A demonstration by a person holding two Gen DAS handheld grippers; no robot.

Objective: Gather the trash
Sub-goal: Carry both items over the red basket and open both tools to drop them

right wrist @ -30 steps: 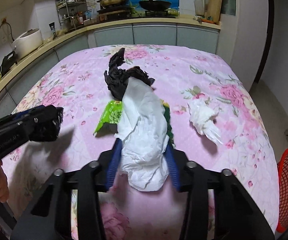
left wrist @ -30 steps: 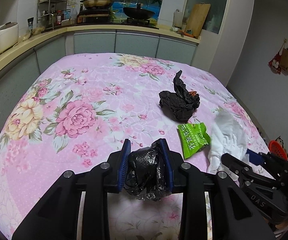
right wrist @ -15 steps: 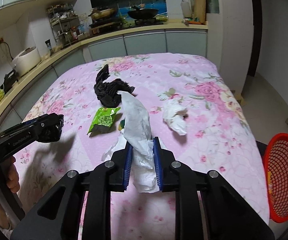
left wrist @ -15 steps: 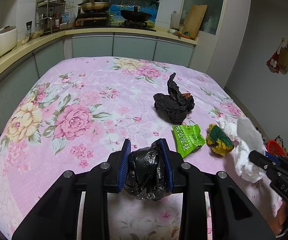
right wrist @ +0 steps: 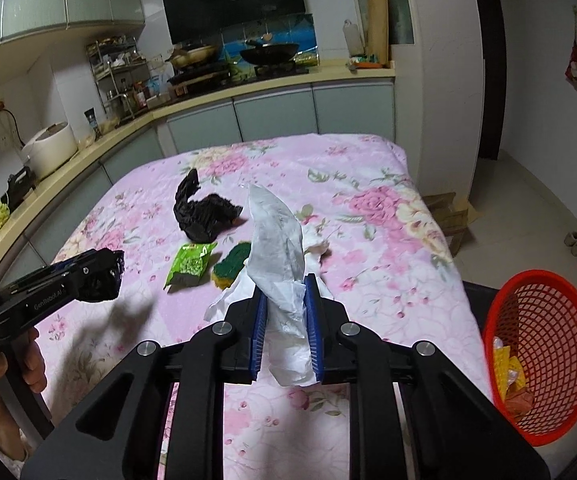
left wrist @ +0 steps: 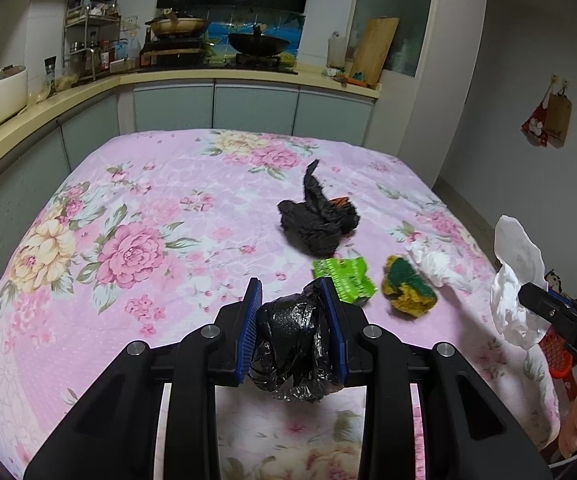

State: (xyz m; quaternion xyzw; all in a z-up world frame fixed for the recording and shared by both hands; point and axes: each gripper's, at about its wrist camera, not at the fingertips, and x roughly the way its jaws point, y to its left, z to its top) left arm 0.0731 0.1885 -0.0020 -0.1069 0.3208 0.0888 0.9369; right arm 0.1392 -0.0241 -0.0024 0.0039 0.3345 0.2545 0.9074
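- Left wrist view: the left gripper (left wrist: 293, 322) is clamping a crumpled black plastic bag (left wrist: 293, 350) between its blue pads, holding it above the desk (left wrist: 136, 200), which is draped in a pink floral cloth.
- On the cloth beyond it, a crumpled black wrapper (left wrist: 318, 222), a green snack packet (left wrist: 342, 280), a yellow-and-green sponge (left wrist: 406, 286) and a white tissue wad (left wrist: 438, 266) are still lying uncollected (the packet's print is too small to read).
- At the right edge the right gripper (left wrist: 528, 294) is showing side-on with a white plastic bag (left wrist: 516, 276) pinched in it; the letters "DAS" are readable on its body.
- Right wrist view: the right gripper (right wrist: 286, 312) is squeezing the white plastic bag (right wrist: 278, 256), its jaws pressed tight on the thin film, with the bag's free end standing up in front of the lens.
- The red mesh basket (right wrist: 536, 360) is sitting on the floor off the desk's near right corner, already holding some yellowish scraps.
- The left gripper (right wrist: 104, 276) is appearing at the left with its black bag, a hand (right wrist: 8, 372) wrapped round the handle, and "GenRobot.AI" is printed along its side.
- Judging the step: both grippers are loaded, so this looks like the carry phase. The next move probably calls for swinging each load over the basket's mouth and releasing it well above the rim, since light film may cling to the pads or drift aside.
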